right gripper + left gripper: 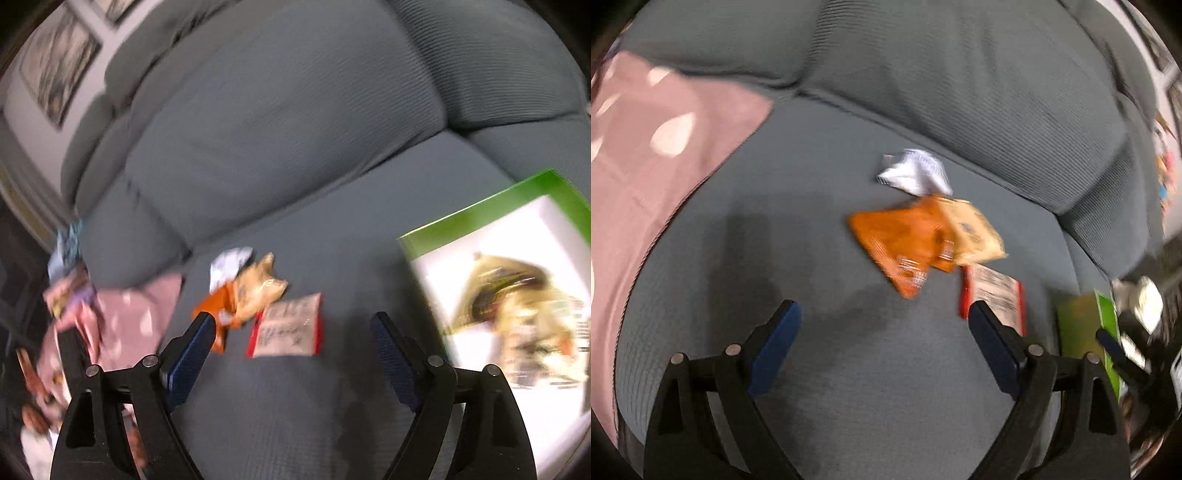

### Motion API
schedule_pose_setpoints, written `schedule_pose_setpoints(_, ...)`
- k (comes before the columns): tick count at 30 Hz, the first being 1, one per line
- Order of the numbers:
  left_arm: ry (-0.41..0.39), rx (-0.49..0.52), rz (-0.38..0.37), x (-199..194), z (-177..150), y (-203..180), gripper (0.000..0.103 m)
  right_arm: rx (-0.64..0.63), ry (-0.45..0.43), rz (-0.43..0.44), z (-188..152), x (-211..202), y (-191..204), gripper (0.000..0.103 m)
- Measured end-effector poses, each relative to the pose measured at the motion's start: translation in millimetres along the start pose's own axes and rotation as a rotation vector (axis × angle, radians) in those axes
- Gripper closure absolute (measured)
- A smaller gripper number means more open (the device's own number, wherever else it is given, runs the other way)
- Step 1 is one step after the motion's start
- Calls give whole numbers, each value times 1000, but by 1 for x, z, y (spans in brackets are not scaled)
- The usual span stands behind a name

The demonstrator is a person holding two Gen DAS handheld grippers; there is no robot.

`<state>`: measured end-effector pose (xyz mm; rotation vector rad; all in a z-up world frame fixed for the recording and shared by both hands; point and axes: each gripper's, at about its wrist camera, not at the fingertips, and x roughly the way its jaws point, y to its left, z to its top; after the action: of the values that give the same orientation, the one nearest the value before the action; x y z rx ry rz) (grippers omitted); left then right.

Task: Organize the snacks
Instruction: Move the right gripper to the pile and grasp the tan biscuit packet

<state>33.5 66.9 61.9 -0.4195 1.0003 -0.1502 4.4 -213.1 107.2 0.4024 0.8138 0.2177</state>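
Note:
Four snack packets lie together on the grey sofa seat (849, 369): a white one (916, 171), an orange one (901, 240), a tan one (975, 232) and a red-edged one (997, 299). My left gripper (884, 310) hangs open above the seat just in front of them, nothing between its fingers. In the right wrist view the same white (231, 264), orange (216, 310), tan (258, 288) and red-edged (291, 328) packets lie ahead of my open, empty right gripper (293, 321). To the right, a green box (480, 210) holds blurred packets.
A pink cloth with pale spots (646, 166) covers the seat's left side and shows again as pink cloth (125, 317). Plump back cushions (960, 74) rise behind the packets. Framed pictures (59, 74) hang on the wall. The green box (1086, 328) stands at the seat's right.

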Motion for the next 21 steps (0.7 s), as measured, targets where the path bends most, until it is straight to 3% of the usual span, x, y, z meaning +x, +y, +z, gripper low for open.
schedule_pose_setpoints(5,12,-33,81,0,7,12,11,-86,149,-52,18,48,34,18)
schedule_pose_setpoints(9,-23,-69,56,-7,12,22,11,-194,231,-95,34,88,63,18)
schedule_pose_setpoints(12,0,-88,55,-5,13,25,11,-248,301,-137,46,124,78,18)
schedule_pose_setpoints(16,-19,-88,57,-9,16,26,11,-280,400,-204,49,171,82,18)
schedule_pose_setpoints(19,-3,-90,57,-6,17,26,11,-308,415,-276,47,191,78,18)
schedule_pose_setpoints(21,2,-94,48,-4,17,26,11,-305,429,-276,46,198,74,18)
